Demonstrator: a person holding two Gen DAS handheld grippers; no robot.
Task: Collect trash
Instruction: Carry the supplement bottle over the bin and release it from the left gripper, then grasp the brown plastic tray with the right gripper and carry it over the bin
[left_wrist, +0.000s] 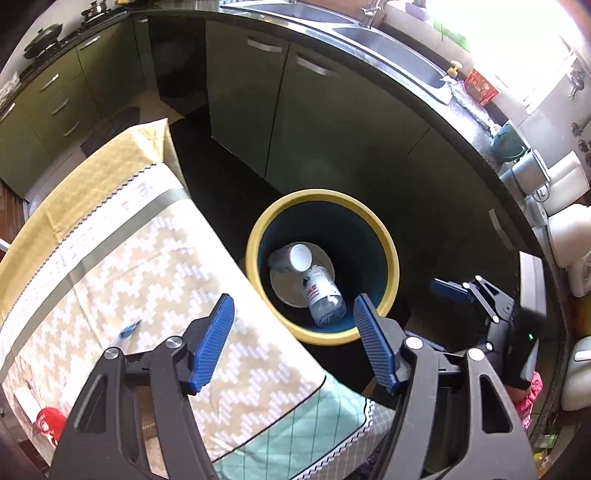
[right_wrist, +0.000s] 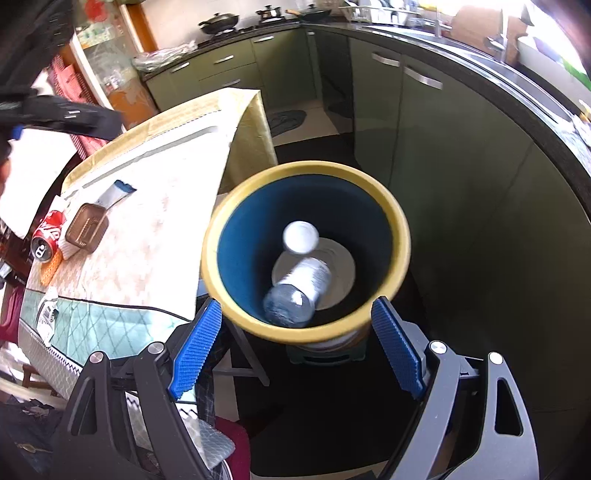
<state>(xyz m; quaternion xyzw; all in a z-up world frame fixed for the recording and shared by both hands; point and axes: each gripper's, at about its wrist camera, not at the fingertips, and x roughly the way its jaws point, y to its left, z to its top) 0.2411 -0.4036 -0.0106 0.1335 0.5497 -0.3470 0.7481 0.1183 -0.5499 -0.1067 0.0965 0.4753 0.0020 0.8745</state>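
A yellow-rimmed bin (left_wrist: 384, 236) with a blue inside stands on the floor beside the table; it also shows in the right wrist view (right_wrist: 400, 236). Inside lie a clear plastic bottle (left_wrist: 323, 295) and a white cup (left_wrist: 300, 257), both seen blurred in the right wrist view: bottle (right_wrist: 295, 295), cup (right_wrist: 300, 236). My left gripper (left_wrist: 295, 325) is open and empty above the bin's near rim. My right gripper (right_wrist: 295, 343) is open and empty above the bin. On the table lie a red can (right_wrist: 48, 236), a brown tray (right_wrist: 86, 227) and a white-blue wrapper (right_wrist: 114, 194).
The table (left_wrist: 129, 258) has a patterned cloth and a small blue scrap (left_wrist: 129, 328). Green kitchen cabinets (left_wrist: 314, 122) and a dark counter with a sink (left_wrist: 399, 55) curve behind the bin. The right gripper's body (left_wrist: 491, 306) shows right of the bin.
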